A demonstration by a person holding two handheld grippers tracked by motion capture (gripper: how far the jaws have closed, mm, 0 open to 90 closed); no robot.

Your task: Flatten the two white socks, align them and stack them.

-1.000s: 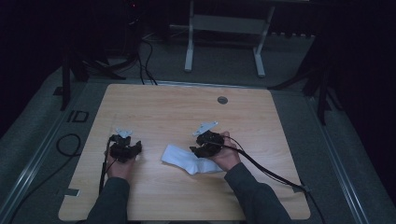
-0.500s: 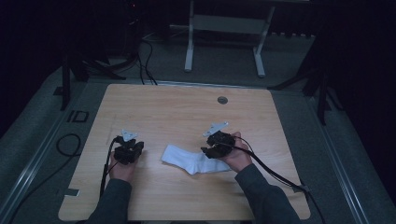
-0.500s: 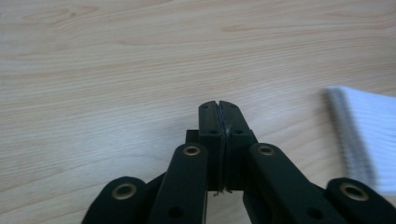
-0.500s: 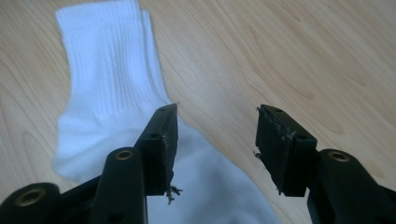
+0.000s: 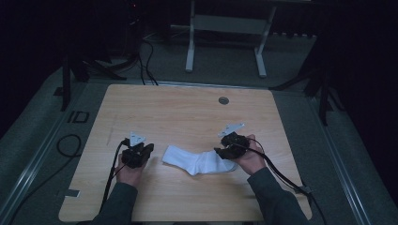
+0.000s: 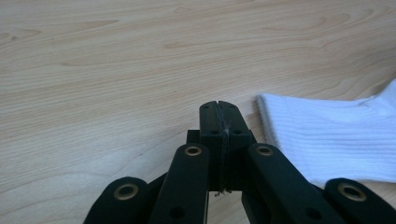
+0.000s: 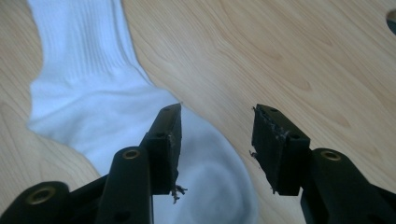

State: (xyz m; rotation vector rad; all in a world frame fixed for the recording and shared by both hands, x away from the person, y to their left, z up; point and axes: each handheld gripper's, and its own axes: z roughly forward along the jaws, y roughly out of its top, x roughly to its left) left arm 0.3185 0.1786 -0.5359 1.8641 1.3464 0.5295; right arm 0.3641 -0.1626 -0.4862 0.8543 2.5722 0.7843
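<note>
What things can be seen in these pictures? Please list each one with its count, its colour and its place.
sock: one, white, lying flat on the table between the two grippers
table: one, light wood, in the middle of the high view
round insert: one, grey, in the tabletop near its far edge
metal frame: one, grey, on the floor beyond the table
floor cables: a few, black, beyond the table's far left corner
left gripper: one, black, jaws shut on nothing, just left of the sock's cuff
right gripper: one, black, jaws apart and just closing somewhat, above the sock's toe end, not gripping it
sleeves: two, dark, at the table's near edge
</note>
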